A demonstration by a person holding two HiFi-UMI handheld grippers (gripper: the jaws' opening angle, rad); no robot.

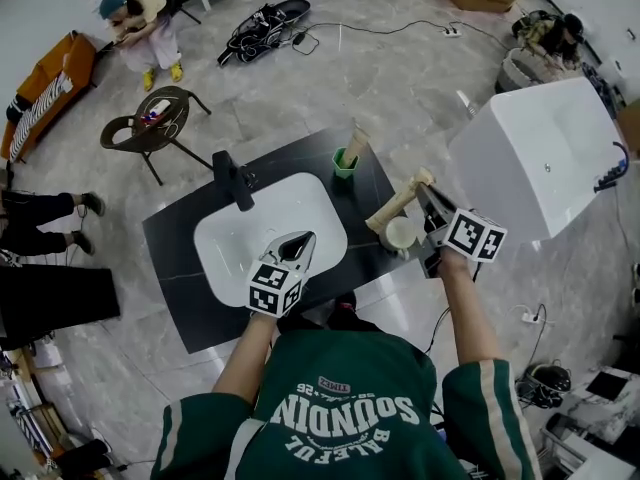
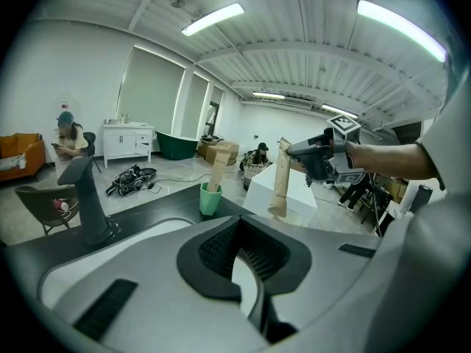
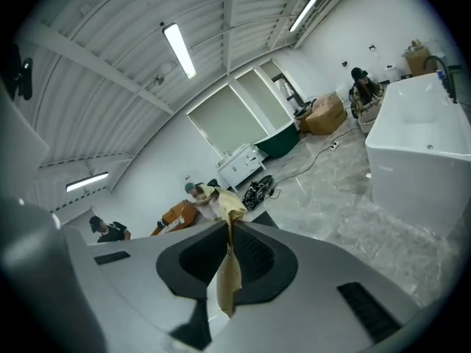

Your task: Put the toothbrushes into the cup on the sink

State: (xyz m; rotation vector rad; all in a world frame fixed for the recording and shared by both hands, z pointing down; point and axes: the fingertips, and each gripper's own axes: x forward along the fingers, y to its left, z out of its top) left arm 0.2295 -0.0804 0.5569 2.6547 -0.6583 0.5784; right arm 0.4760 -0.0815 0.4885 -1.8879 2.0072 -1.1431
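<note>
The right gripper's (image 3: 227,230) jaws are clenched on a long toothbrush in a tan paper wrapper (image 3: 228,278), which they pinch near its upper end, so that the wrapper slants down out of them. In the head view this toothbrush (image 1: 398,203) points its lower end at the rim of a round cream cup (image 1: 401,235) that stands near the right edge of the black stone counter (image 1: 175,243), just beside the white oval basin (image 1: 225,253). Whether the tip is inside the cup cannot be told.

The left gripper (image 2: 239,230) has its jaws pressed together with nothing between them, and hangs above the basin's near side (image 1: 298,248).

At the counter's far edge, behind the basin, stands a small green plastic cup (image 1: 343,166) with a second paper-wrapped toothbrush (image 1: 355,146) upright in it. A black faucet (image 1: 232,180) rises at the basin's far left.
</note>
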